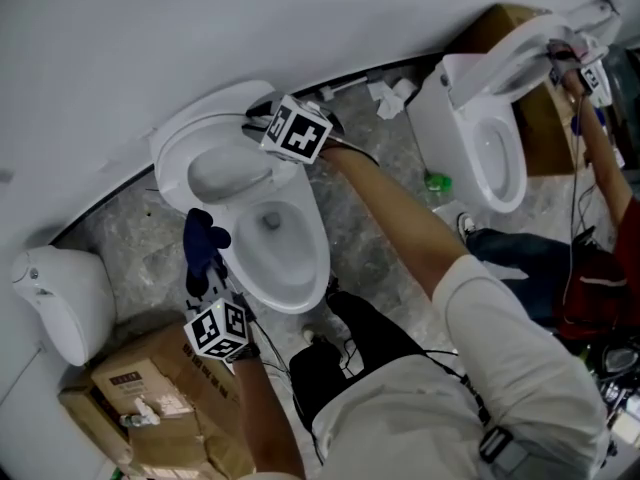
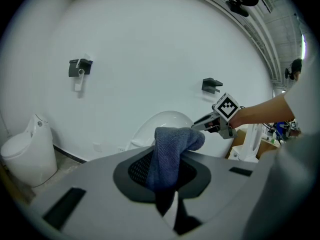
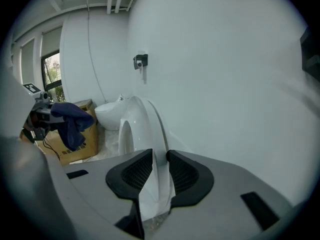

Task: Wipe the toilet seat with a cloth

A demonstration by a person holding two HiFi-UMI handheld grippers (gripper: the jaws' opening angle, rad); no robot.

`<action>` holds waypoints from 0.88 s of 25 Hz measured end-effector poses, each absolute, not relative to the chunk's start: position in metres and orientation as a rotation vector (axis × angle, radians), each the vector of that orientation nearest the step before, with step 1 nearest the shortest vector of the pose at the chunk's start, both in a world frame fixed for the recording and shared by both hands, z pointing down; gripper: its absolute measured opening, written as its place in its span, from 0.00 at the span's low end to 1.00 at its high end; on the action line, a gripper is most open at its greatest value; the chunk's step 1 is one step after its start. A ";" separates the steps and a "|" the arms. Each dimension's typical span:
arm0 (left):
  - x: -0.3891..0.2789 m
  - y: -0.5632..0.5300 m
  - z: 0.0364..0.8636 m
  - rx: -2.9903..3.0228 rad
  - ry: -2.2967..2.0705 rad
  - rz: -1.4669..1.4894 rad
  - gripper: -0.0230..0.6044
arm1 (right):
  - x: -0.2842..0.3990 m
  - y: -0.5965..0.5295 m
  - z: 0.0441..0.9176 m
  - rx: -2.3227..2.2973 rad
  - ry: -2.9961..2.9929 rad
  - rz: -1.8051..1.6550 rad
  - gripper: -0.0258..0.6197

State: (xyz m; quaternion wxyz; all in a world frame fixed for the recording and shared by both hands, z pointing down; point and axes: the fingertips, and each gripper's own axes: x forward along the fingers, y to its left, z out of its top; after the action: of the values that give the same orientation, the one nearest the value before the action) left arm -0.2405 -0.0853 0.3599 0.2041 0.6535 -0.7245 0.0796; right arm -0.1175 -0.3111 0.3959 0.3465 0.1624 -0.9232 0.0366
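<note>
Clamping a blue cloth [image 2: 170,151], the left gripper [image 2: 161,170] has its jaws closed on the fabric. The cloth rises out of the pads and folds over toward 2 o'clock in the left gripper view.

Right gripper [image 3: 156,156]: jaws partly apart, one pad on each side of the rim of the raised toilet seat [image 3: 142,119], which fills the gap between them.

Edges and room, head view:
- Wall at 12 o'clock, directly behind the seat.
- Toilet bowl [image 1: 300,273] at centre, with the cloth at its 9 o'clock rim. Contact between the two cannot be told.
- Cardboard box [image 1: 160,388] at 7 o'clock, near the left gripper.
- White ceramic fixture [image 1: 60,298] at 9 o'clock.
- Second toilet [image 1: 480,128] at 2 o'clock, well apart, with grey stone floor [image 1: 370,198] open between.

Orientation:
- Seat stands upright against the wall, long axis vertical, ring face toward the bowl.
- Cloth's long axis runs 12 to 6 in the head view.
</note>
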 end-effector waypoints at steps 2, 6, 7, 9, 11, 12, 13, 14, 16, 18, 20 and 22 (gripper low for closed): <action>-0.244 -0.080 0.357 1.814 -2.028 0.223 0.10 | -0.118 -0.313 0.399 0.403 -2.371 0.065 0.22; -0.249 -0.071 0.351 1.815 -2.040 0.248 0.10 | -0.120 -0.312 0.400 0.424 -2.393 0.062 0.22; -0.250 -0.071 0.350 1.815 -2.039 0.251 0.10 | -0.120 -0.312 0.399 0.444 -2.407 0.078 0.22; -0.251 -0.068 0.349 1.814 -2.037 0.250 0.10 | -0.119 -0.311 0.399 0.470 -2.415 0.076 0.22; -0.251 -0.065 0.349 1.819 -2.031 0.254 0.10 | -0.121 -0.309 0.399 0.483 -2.417 0.056 0.22; -0.252 -0.064 0.348 1.824 -2.026 0.255 0.10 | -0.121 -0.307 0.399 0.493 -2.424 0.070 0.22; -0.252 -0.063 0.348 1.829 -2.021 0.249 0.10 | -0.119 -0.305 0.398 0.505 -2.433 0.097 0.22; -0.252 -0.064 0.347 1.832 -2.016 0.235 0.10 | -0.118 -0.303 0.397 0.516 -2.439 0.122 0.22; -0.252 -0.062 0.344 1.833 -2.006 0.197 0.10 | -0.114 -0.296 0.393 0.520 -2.439 0.135 0.22; -0.251 -0.058 0.342 1.835 -1.998 0.174 0.10 | -0.111 -0.285 0.391 0.503 -2.429 0.132 0.22; -0.251 -0.052 0.336 1.847 -1.991 0.163 0.10 | -0.107 -0.275 0.389 0.503 -2.421 0.162 0.22; -0.254 -0.047 0.328 1.861 -1.987 0.153 0.10 | -0.102 -0.268 0.388 0.513 -2.403 0.188 0.23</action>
State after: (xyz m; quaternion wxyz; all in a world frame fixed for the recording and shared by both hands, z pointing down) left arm -0.2544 -0.0470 0.3277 0.2059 0.6677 -0.7133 0.0548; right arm -0.1021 -0.2681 0.3880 0.3321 0.1964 -0.9197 0.0721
